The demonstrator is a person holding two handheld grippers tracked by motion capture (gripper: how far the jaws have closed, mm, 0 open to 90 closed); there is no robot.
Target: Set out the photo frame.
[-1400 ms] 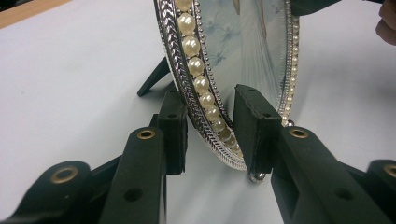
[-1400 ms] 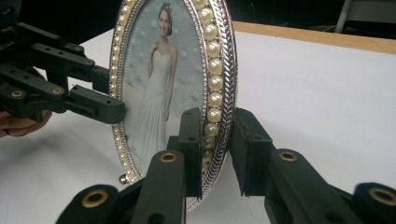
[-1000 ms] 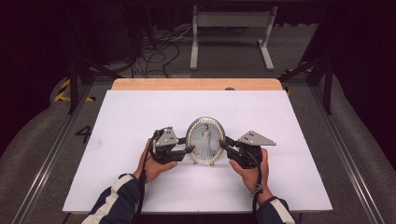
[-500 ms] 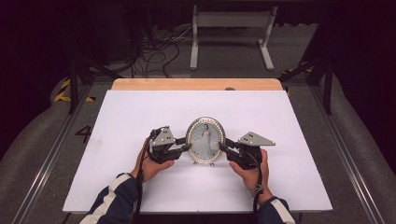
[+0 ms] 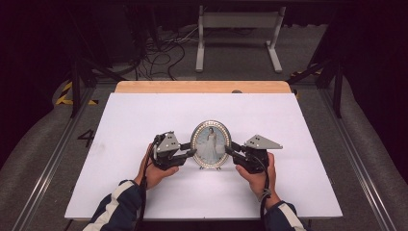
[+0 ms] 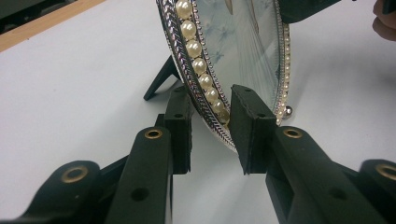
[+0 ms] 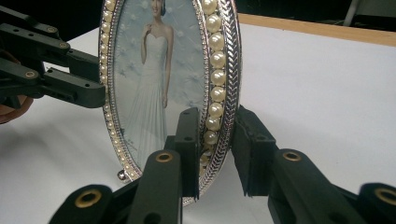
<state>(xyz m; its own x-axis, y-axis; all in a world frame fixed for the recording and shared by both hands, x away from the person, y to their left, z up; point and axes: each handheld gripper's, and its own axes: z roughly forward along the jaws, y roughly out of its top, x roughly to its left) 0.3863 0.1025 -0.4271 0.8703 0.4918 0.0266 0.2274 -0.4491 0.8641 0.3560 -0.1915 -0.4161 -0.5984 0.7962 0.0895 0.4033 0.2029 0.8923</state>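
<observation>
Oval picture frame [image 5: 210, 144] is standing upright near the middle of the white table [image 5: 120, 125], resting on small ball feet with a dark rear strut [image 6: 161, 79] propping it from behind. Left to right in the high view: the left gripper [image 5: 190, 154] is reaching in at the frame's left rim; in the left gripper view its jaws are straddling the pearl-and-silver edge low down, one pad behind and one in front, narrow but with a sliver of gap showing, so I judge contact as light or not quite made. The right gripper [image 5: 229, 150] is doing the same at the right rim; in the right gripper view its jaws are bracketing the beaded border [image 7: 215, 93], the front pad touching or nearly so, the rear pad just apart. Progress, as judged: approach and alignment on both sides are done; a firm pinch and any lift or repositioning are remaining. Containers: the frame itself is holding a photograph [image 7: 154, 84] of a figure in a white gown behind glass; nothing else is sitting on the table.
</observation>
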